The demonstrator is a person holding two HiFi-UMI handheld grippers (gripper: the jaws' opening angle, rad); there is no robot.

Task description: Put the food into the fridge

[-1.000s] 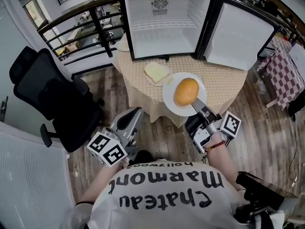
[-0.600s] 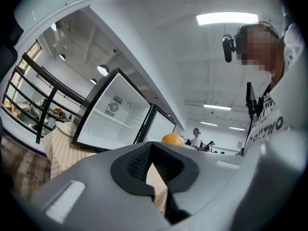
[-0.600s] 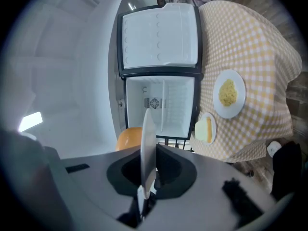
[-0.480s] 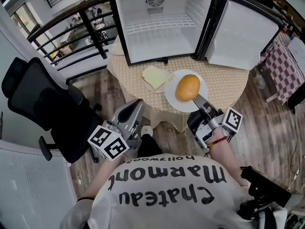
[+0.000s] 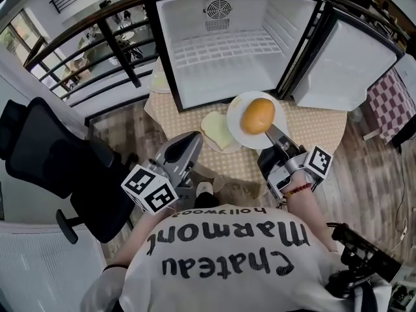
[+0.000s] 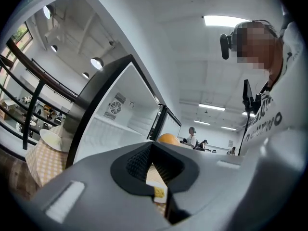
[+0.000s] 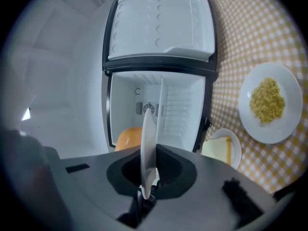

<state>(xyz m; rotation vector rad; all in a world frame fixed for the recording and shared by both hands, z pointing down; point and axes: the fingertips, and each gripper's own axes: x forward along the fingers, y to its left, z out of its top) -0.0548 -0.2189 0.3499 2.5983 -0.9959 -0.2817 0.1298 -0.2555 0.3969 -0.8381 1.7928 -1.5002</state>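
The small fridge (image 5: 224, 44) stands open on the table with its white inside empty; the door (image 5: 344, 64) swings out to the right. My right gripper (image 5: 274, 135) is shut on the near rim of a white plate (image 5: 240, 125) that carries a round golden bun (image 5: 257, 115), held above the table just before the fridge's opening. In the right gripper view the plate (image 7: 149, 143) runs edge-on between the jaws of that gripper (image 7: 149, 177), with the bun (image 7: 129, 137) to its left. My left gripper (image 5: 190, 140) hangs low at the table's near edge, shut and holding nothing.
Sliced bread lies on a small plate (image 5: 220, 130) on the yellow checked tablecloth (image 5: 312, 125). A plate of noodles (image 7: 269, 102) sits beside the fridge. A black office chair (image 5: 58, 168) stands at the left and a dark railing (image 5: 110, 44) behind it.
The plate with the bun has travelled forward, from above the table's middle to the mouth of the fridge. The whole view has closed in on the fridge. The left gripper stays low.
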